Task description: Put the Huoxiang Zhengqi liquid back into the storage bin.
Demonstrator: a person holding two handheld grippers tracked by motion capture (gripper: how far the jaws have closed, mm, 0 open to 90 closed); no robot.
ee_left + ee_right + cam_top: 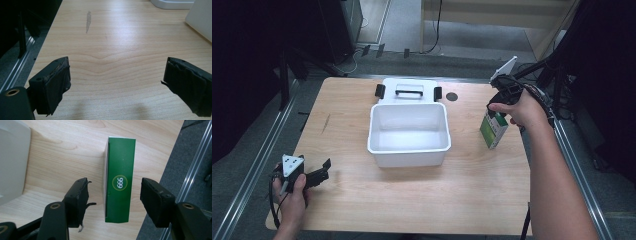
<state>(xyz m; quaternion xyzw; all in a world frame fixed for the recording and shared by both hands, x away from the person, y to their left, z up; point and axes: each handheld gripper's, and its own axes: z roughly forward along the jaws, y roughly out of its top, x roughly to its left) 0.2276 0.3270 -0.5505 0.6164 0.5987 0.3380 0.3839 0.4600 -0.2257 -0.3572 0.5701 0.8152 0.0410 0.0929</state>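
The person's right hand (521, 107) hid the top of the upright green-and-white cardboard box (492, 131); the box's small print stayed unreadable. The picture's edge cut the white plastic tub (200, 22).

A lab-like recording room: a bare wooden table (422, 195) on metal rails (254, 170), dark tripod stands (287, 65), floor cables (437, 30).

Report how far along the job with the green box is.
Done: the white bin stands open, its lid lying behind it. In hand: the right gripper straddles the upright green box, pads not yet touching. Left: gripping and moving the box. The left gripper waits open.
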